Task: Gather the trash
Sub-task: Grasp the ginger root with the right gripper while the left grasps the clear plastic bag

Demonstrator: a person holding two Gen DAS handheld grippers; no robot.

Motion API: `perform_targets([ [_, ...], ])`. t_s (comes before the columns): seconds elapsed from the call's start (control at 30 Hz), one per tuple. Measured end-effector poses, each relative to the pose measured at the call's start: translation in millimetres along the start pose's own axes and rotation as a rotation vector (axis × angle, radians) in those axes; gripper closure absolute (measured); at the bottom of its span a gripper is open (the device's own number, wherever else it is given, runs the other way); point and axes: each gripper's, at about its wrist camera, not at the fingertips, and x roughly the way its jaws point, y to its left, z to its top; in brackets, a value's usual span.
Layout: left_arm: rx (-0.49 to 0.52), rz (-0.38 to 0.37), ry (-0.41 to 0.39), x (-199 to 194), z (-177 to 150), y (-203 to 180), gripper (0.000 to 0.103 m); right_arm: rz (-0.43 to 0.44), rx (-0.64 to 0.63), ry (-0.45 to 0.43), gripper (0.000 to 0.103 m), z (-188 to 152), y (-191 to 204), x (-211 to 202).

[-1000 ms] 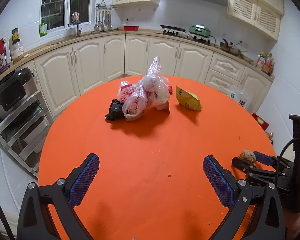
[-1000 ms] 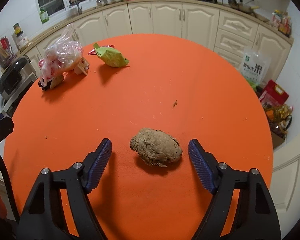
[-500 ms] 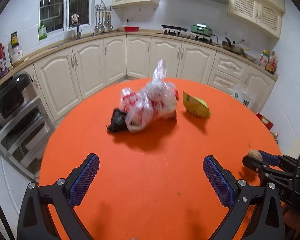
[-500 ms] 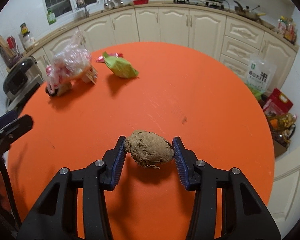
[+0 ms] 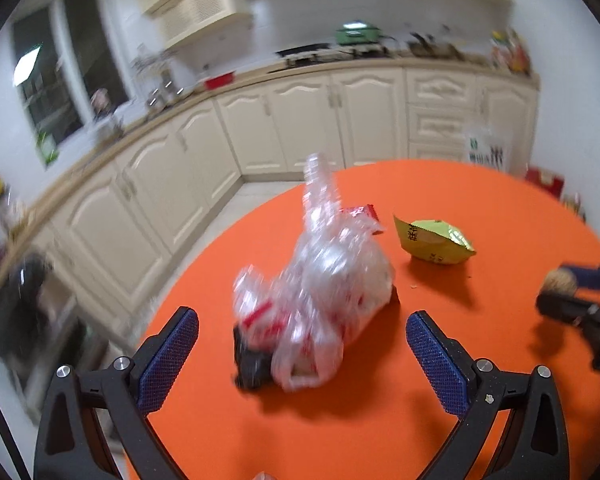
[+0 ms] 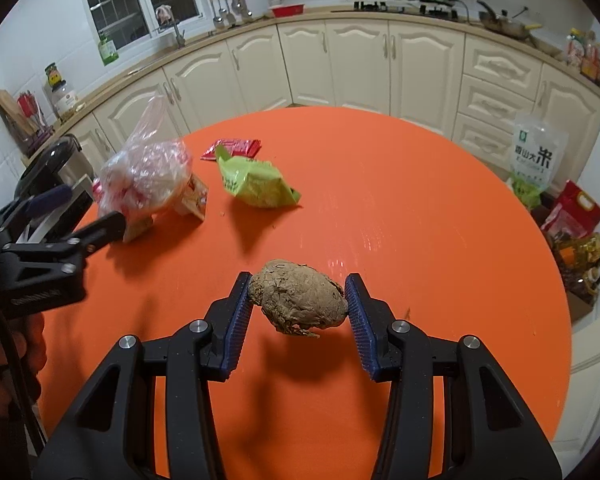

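Two grippers | right gripper (image 6: 298,306) fingers clamp brown lump (image 6: 298,303) | left gripper (image 5: 302,354) fingers wide

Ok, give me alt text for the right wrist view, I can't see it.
The right gripper is shut on a brown lump, held above an orange table. Beyond lie a green packet, a red wrapper and a clear bag, with the open left gripper next to the bag.

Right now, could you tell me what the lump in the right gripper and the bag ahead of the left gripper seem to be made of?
Brown lump: looks like crumpled paper or dried pulp, matte and creased; uncertain. Bag: thin clear plastic film, glossy, wrinkled, contents showing through. The right gripper is shut on the lump; the left gripper is open.
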Motion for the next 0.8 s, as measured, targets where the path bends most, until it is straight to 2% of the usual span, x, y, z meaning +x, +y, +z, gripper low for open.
perform_targets([
  [0.1, 0.141, 0.044, -0.007, 24.3, 5.5, -22.3, 0.001, -0.001, 0.003, -0.001, 0.059, 4.5, -1.2, 2.6],
  [0.17, 0.198, 0.051, -0.02, 38.4, 3.1, -32.3, 0.002, -0.001, 0.006, -0.001, 0.059, 6.0, -2.8, 3.5],
  [0.2, 0.202, 0.033, -0.028, 44.3, 4.7, -33.0, 0.02, -0.001, 0.006, 0.0, 0.059, 5.8, -3.8, 4.0],
  [0.23, 0.179, -0.016, -0.023, 51.0, 5.7, -31.4, 0.051, -0.003, 0.006, 0.001, 0.059, 6.8, -5.0, 4.4],
  [0.27, 0.134, -0.049, -0.007, 57.6, 4.0, -27.1, 0.052, -0.004, 0.007, 0.002, 0.059, 6.5, -5.8, 5.0],
  [0.47, -0.081, -0.186, -0.022, 79.2, 5.2, -2.8, 0.056, -0.009, 0.012, 0.006, 0.059, 1.4, -7.0, 3.2],
  [0.7, -0.239, -0.263, -0.052, 78.6, 0.6, 14.7, 0.058, -0.007, 0.011, -0.008, 0.059, -2.8, -6.5, -8.1],
  [0.8, -0.277, -0.272, -0.073, 68.9, -5.1, 19.3, 0.058, -0.006, 0.007, -0.016, 0.059, -4.6, -6.5, -14.4],
])
